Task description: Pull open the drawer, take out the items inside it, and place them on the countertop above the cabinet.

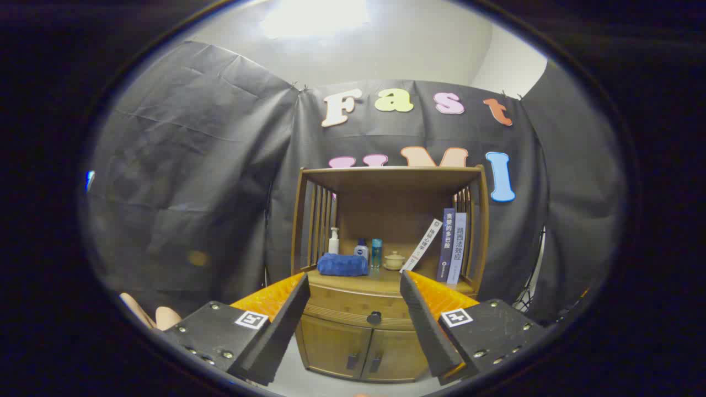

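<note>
Wooden cabinet ahead, drawer shut, fingers spread and empty

Wooden and pale brown, the cabinet (pixel 380 309) stands against the booth wall, straight ahead of the gripper (pixel 353 295) and beyond its fingertips. Its drawer (pixel 358 306) sits closed, flush with the front, so whatever lies inside is hidden. A dark round knob (pixel 374 317) is set in the middle of the drawer front, and it shows in the gap between the two fingers (pixel 287 322), a sign that the gripper is lined up on it for the pull

Above the drawer, the desk (pixel 386 281) already carries things set towards the back and sides: a blue cloth (pixel 342 264) on the left, a white pump bottle (pixel 333 241) behind it, two small bottles (pixel 368 251), a small lidded pot (pixel 394 261), and books (pixel 451 248) leaning at the right. That leaves a bare strip near the front edge, the likely spot for whatever comes out. Two doors (pixel 358 347) below stay closed

The fingers stand wide apart, released, holding nothing and touching nothing; the cabinet is still some way off. By my reading the task has not begun: the next move calls for closing in until the knob lies between the fingertips, then clamping on it. The knob is small and round, so a loose grip could slip off it
</note>
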### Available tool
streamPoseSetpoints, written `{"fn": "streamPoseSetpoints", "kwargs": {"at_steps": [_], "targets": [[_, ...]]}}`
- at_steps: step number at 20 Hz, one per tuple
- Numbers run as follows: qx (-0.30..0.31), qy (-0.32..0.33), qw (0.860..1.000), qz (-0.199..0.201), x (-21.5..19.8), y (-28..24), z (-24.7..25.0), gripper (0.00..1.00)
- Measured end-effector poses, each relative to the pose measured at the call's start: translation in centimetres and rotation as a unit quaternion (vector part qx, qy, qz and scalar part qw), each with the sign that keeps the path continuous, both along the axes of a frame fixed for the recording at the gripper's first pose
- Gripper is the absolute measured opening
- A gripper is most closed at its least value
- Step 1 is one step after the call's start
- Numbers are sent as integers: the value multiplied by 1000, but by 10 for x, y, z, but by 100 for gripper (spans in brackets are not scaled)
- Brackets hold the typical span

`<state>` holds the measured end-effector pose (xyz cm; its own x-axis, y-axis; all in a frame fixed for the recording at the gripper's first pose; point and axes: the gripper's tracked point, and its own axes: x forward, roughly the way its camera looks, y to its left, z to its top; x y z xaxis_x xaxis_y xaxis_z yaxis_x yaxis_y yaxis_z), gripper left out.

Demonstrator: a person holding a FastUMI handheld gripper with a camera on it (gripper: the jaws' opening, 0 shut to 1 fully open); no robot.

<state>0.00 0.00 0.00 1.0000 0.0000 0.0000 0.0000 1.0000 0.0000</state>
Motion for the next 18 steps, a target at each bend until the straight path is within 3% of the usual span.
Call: {"fn": "streamPoseSetpoints", "kwargs": {"at_steps": [18], "targets": [[-18,6,1000,-3,-5,3,-6,98]]}}
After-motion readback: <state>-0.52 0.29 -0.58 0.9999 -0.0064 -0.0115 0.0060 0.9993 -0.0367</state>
